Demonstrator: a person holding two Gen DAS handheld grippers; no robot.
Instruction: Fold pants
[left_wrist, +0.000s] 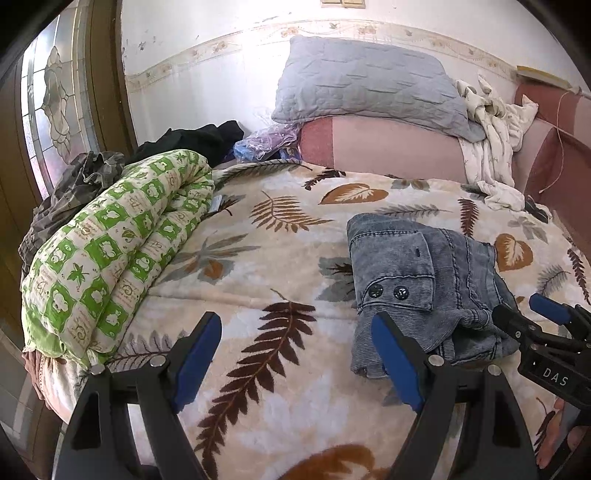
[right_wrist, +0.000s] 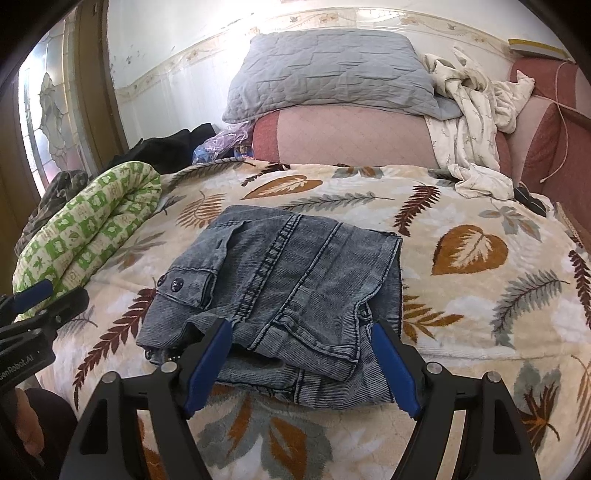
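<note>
Bedroom, with a leaf-print blanket (right_wrist: 461, 314) over the bed serving as work surface; grey pillow (right_wrist: 332, 70) on a pink bolster well beyond both tongs, against the wall. Off to the left of the left tongs (left_wrist: 295, 360), a rolled green-and-white quilt (left_wrist: 110, 251) along the bed edge. Left tongs released, spread wide over bare blanket, gripping nothing; pants (left_wrist: 417, 280) just ahead and to their right, near the right finger tip but, as far as can be told, not touched. Right tongs (right_wrist: 301, 360) likewise spread, grasping nothing, with the near edge of the pants (right_wrist: 280, 288) lying between and just beyond the two blue fingers. Pants already a compact, several-layer denim bundle, button flap up on the side towards the left tongs, raw hem edges on the far side from them. Judging by that, folding seems nearly or fully done: probably the letting-go or tidy-up step. Near layers look uneven, lower one sticking out towards the right tongs. If another move is wanted, likely calls for squaring those edges or pressing the stack flat, taking care not to drag the top layer off the lower ones.
</note>
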